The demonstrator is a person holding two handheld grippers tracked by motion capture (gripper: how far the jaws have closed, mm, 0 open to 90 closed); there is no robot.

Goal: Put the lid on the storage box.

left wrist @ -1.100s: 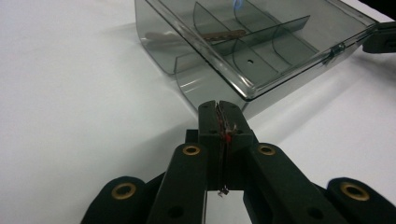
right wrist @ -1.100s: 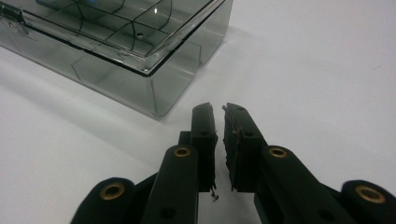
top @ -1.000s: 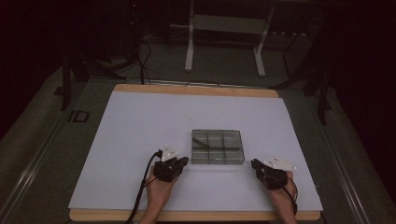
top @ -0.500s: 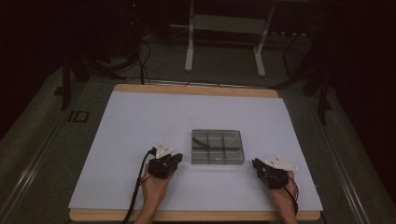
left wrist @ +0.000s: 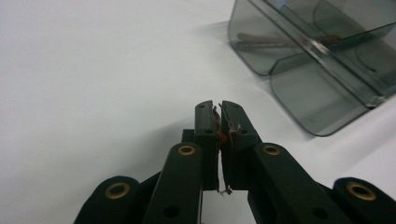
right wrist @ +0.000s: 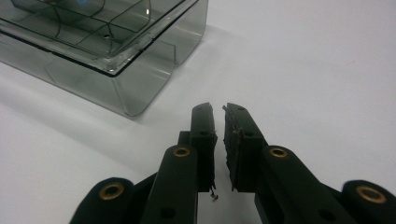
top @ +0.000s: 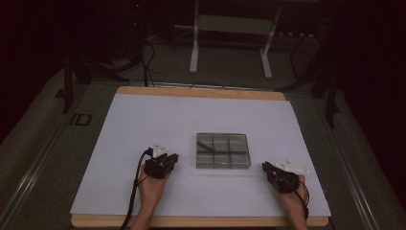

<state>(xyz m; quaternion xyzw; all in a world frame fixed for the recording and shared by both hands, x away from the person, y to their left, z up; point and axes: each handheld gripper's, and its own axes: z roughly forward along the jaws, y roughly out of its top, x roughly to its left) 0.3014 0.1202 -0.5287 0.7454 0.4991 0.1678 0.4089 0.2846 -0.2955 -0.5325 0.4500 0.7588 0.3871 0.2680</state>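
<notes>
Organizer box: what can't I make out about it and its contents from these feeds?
- Organizer box: high view is dim and small; the dark item in its left compartments can't be identified.
- Left gripper view: the frame's top and right edges cut off the box; tinted walls blur the brown stick-like piece.
- Right gripper view: reflections hide the compartments' contents.
</notes>
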